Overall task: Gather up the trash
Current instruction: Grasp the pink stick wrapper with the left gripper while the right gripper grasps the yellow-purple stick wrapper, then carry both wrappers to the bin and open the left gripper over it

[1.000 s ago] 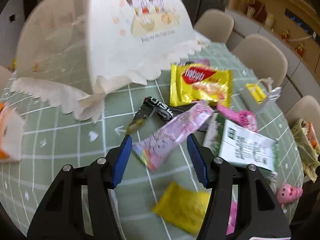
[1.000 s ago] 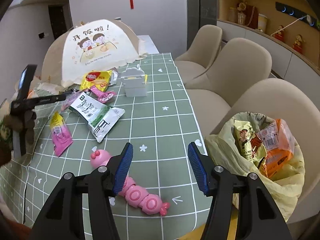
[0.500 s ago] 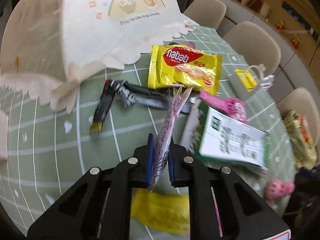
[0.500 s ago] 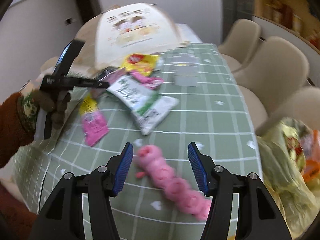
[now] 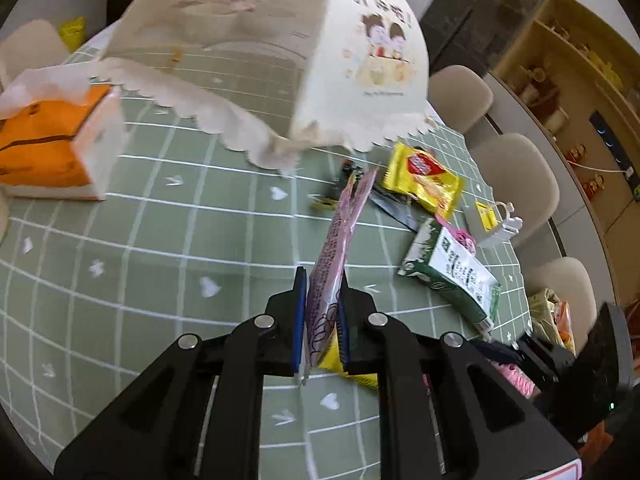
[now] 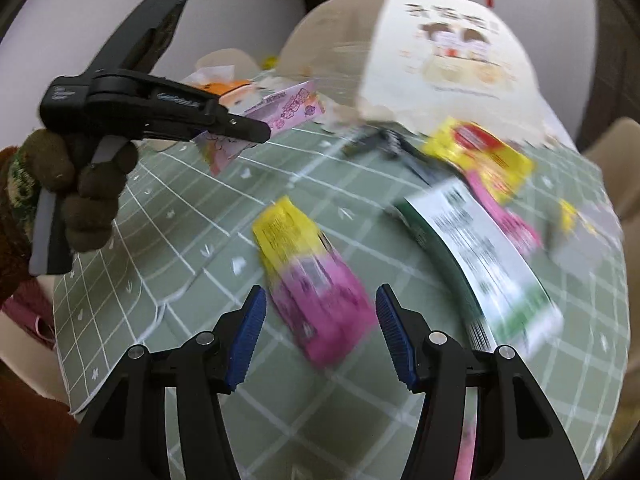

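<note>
My left gripper (image 5: 322, 312) is shut on a long pink snack wrapper (image 5: 338, 240), lifted off the green checked tablecloth (image 5: 160, 264); the right wrist view shows the same left gripper (image 6: 256, 132) with the pink wrapper (image 6: 288, 110) sticking out past its tips. My right gripper (image 6: 318, 328) is open, low over a yellow-and-pink packet (image 6: 312, 276) that lies between its fingers without touching them. A green-and-white packet (image 6: 480, 256) and a yellow wafer pack (image 6: 480, 156) lie further right. A trash bag (image 5: 552, 320) holding wrappers sits off the table's right edge.
A white mesh food cover (image 5: 280, 48) stands at the back of the table. An orange tissue pack (image 5: 52, 144) lies at the left. A dark wrapper (image 5: 344, 184), a white holder (image 5: 496, 220) and beige chairs (image 5: 516, 176) are on the right side.
My left gripper closed on the pink wrapper and lifted it off the table. My right gripper swung left from the pink toy to hover over the yellow-and-pink packet.
</note>
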{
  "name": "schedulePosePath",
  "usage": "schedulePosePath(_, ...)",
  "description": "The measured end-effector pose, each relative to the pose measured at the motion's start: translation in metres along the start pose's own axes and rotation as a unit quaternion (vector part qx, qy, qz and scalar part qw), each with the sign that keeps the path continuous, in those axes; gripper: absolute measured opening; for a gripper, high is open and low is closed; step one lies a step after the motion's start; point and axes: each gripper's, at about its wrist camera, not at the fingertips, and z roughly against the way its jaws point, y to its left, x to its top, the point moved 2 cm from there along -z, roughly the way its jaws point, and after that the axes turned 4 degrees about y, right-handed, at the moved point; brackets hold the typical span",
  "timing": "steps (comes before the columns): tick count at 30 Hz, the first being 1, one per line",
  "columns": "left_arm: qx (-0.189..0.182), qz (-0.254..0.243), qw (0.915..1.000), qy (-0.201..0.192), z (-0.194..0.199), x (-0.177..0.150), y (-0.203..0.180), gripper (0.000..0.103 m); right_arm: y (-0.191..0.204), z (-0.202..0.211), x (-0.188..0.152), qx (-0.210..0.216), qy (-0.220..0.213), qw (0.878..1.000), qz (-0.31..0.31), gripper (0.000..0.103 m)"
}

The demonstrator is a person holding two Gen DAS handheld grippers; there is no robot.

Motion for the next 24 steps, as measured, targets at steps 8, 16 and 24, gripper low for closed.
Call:
schedulePosePath(8, -0.006, 0.003, 0.9999, 0.014, -0.001, -0.012, -0.004, 0.012, -0.007, -0.026, -0.015, -0.010, 0.048, 0.999, -0.003, 0.035)
schedulePosePath(16, -0.033, -0.033, 0.9980, 0.044, -0.021, -0.020, -0.043, 0.012, -0.023, 0.031, -0.049, -0.057, 0.019, 0.996, -0.061, 0.020)
schedulePosePath(24, -0.057, -0.073, 0.9937, 0.062, -0.027, -0.031, -0.086, 0.012, -0.061, 0.099, -0.071, -0.096, -0.045, 0.981, -0.161, 0.020)
